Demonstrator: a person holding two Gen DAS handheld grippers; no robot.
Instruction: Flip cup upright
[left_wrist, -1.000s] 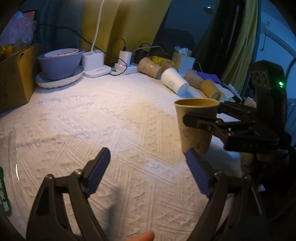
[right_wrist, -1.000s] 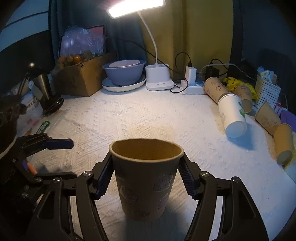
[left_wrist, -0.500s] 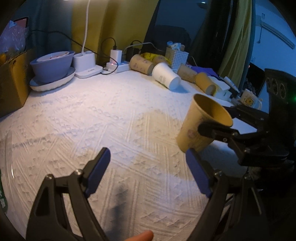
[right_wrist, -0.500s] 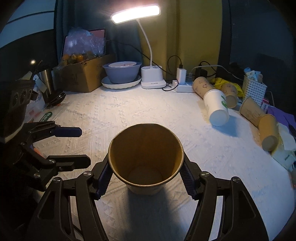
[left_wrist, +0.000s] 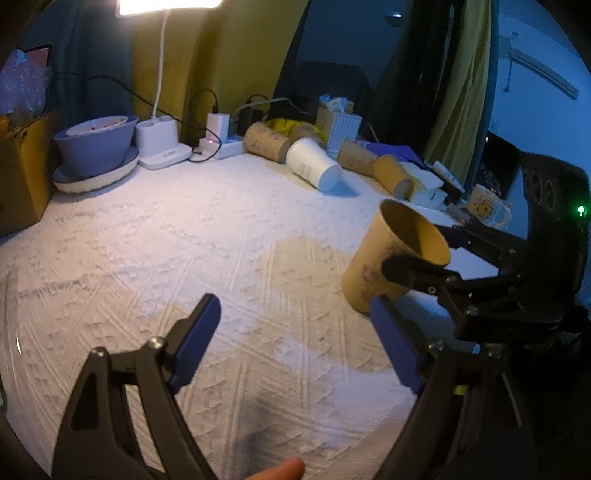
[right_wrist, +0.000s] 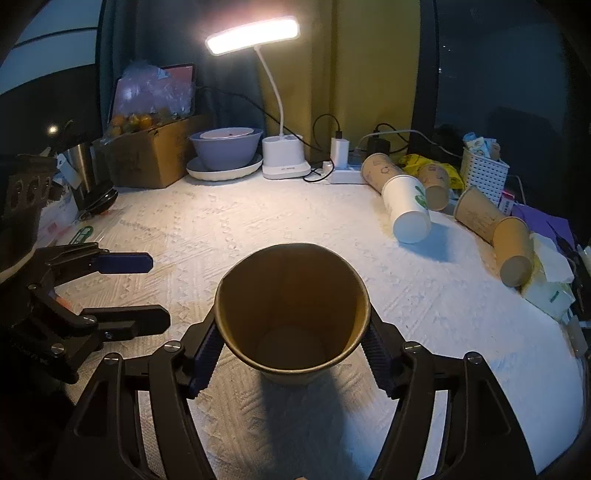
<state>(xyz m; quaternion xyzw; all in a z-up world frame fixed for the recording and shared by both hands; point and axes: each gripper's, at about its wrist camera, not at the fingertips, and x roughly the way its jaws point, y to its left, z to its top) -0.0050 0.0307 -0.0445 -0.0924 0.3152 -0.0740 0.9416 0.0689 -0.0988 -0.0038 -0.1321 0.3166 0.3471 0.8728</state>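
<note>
A brown paper cup (right_wrist: 291, 314) with printed figures is clamped between the pads of my right gripper (right_wrist: 291, 354), mouth up and tilted toward the camera, just above the white cloth. The cup also shows in the left wrist view (left_wrist: 391, 266), leaning right, held by the right gripper (left_wrist: 424, 258). My left gripper (left_wrist: 299, 343) is open and empty, low over the cloth to the left of the cup; it shows in the right wrist view (right_wrist: 125, 291) too.
Several paper cups lie on their sides at the back right, one white (right_wrist: 406, 206), others brown (right_wrist: 513, 251). A desk lamp (right_wrist: 284, 158), a power strip (right_wrist: 343, 173), a blue bowl on a plate (right_wrist: 225, 151) and a cardboard box (right_wrist: 147, 158) line the back. A mug (left_wrist: 487, 210) stands at the right edge.
My right gripper has tipped the cup from upright toward itself, so its inside now shows. The left gripper has stayed open and nearly still.
</note>
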